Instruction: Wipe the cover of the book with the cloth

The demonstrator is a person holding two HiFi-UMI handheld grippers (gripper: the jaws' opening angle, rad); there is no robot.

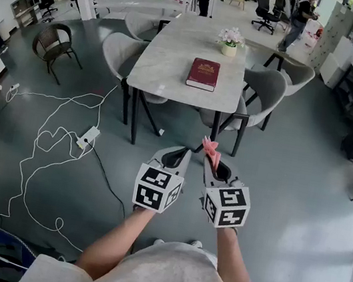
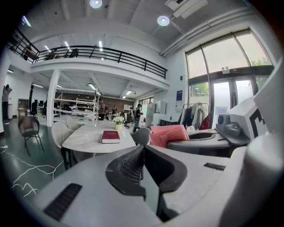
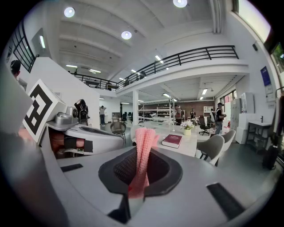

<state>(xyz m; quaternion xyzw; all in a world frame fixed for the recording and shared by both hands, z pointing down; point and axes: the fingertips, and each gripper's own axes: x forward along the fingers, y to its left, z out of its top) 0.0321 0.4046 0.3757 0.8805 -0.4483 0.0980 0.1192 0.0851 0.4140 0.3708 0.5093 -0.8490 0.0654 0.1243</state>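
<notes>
Pink cloth (image 3: 143,146) is clamped in the right gripper (image 1: 213,165), ready for wiping; the left gripper (image 1: 174,159) is clenched empty — the book (image 1: 203,73) lies far off on the table (image 1: 167,58).

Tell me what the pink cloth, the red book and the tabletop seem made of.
Cloth: soft, matte textile, ribbed weave visible. Book: dark red hard cover, slight sheen, perhaps leatherette. Tabletop: pale, faintly veined, marble or stone-look laminate.
</notes>
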